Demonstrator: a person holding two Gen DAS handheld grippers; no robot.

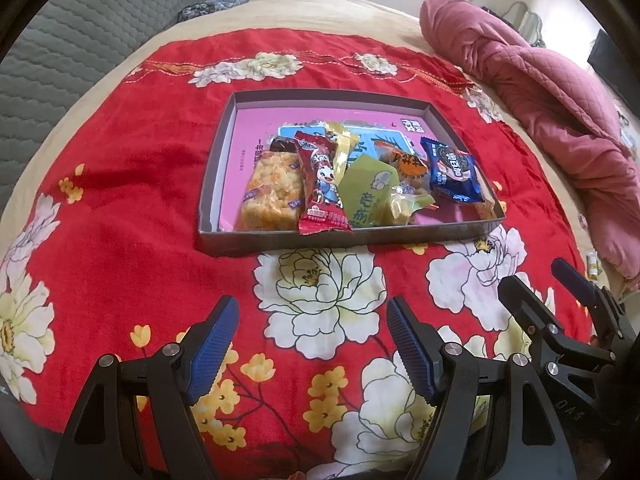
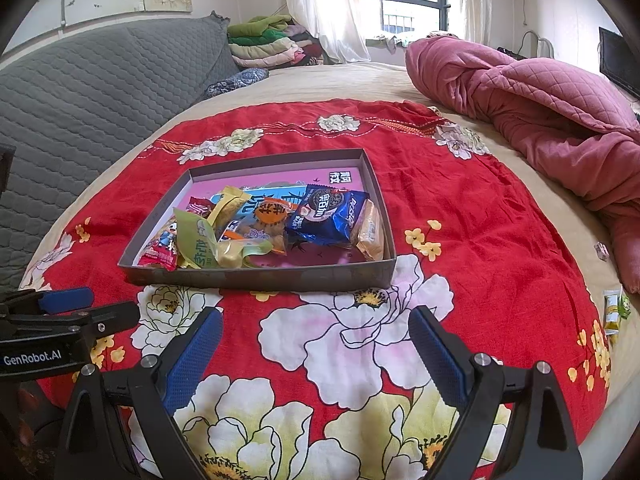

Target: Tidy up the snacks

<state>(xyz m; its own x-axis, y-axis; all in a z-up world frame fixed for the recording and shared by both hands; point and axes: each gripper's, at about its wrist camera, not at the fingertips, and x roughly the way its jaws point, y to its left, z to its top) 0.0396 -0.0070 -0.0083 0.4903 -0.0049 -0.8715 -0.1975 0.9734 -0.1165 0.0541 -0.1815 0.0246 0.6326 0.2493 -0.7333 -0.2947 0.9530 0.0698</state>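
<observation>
The snacks [image 1: 360, 176] lie piled in the grey tray [image 1: 216, 184] mid-bed, ahead of both grippers. A stray packet [image 2: 612, 312] sits at the bed's right edge, nearer the right hand-held gripper [image 2: 316, 356]; it and the left hand-held gripper [image 1: 312, 344] gape wide, empty.

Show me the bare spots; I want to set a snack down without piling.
Inside the box, the pink floor behind the snacks, toward the far wall, is free. The near half is crowded with packets. The red cloth in front of the box is bare too.
</observation>
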